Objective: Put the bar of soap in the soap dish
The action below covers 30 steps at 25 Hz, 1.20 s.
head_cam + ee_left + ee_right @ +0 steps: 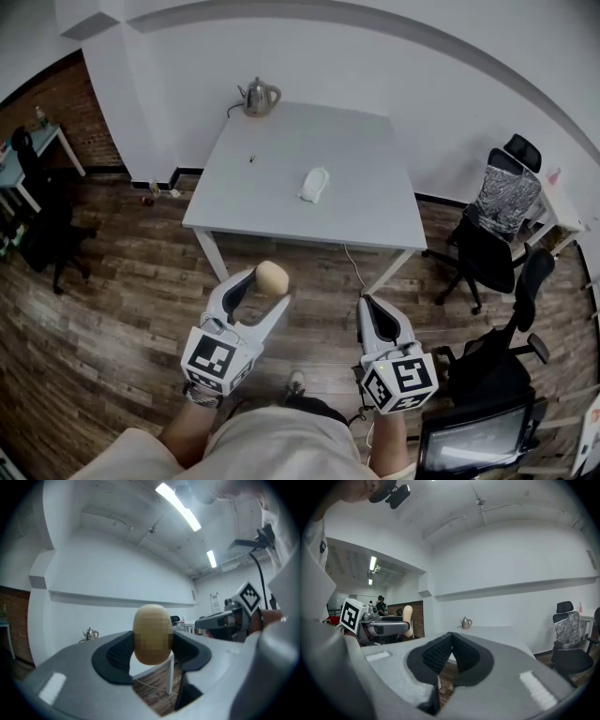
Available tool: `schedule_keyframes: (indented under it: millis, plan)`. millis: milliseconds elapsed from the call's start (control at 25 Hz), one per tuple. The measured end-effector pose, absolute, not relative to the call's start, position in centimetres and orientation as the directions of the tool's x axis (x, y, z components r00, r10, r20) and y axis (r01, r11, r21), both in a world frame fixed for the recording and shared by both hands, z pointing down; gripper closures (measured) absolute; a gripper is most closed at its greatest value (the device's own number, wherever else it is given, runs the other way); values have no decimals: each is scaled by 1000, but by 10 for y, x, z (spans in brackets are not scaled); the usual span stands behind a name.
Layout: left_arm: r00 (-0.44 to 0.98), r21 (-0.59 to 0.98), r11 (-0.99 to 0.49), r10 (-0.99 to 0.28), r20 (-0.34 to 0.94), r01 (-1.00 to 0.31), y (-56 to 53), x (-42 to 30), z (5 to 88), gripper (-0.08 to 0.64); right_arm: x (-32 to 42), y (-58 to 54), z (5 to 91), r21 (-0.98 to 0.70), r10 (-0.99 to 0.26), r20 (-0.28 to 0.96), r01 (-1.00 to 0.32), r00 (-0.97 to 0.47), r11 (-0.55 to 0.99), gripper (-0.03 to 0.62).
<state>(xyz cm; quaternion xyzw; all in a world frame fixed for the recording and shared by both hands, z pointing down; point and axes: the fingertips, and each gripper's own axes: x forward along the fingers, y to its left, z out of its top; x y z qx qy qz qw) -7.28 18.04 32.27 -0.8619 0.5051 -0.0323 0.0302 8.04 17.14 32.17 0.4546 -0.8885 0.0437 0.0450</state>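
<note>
My left gripper (265, 286) is shut on a tan oval bar of soap (272, 277), held in the air over the wood floor short of the table. In the left gripper view the bar of soap (151, 634) sits upright between the black pads. A white soap dish (315, 184) lies on the grey table (272, 164), right of its middle. My right gripper (372, 310) hangs shut and holds nothing, its pads (451, 654) pressed together. From the right gripper view the left gripper (389, 627) and its bar of soap (408, 619) show at the left.
A metal kettle (259, 96) stands at the table's far edge, with a small dark speck (251, 158) nearer the middle. Black office chairs (495, 234) stand to the right and another chair (47, 225) to the left. A monitor (473, 441) sits at lower right.
</note>
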Motion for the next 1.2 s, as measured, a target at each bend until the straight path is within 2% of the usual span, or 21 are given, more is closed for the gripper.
schedule_keyframes:
  millis: [1200]
  plan:
    - [424,-61,-426,-905,43,-903,82,-45,328,293,104,63,327,-43,-747,141,-758,-649,651,591]
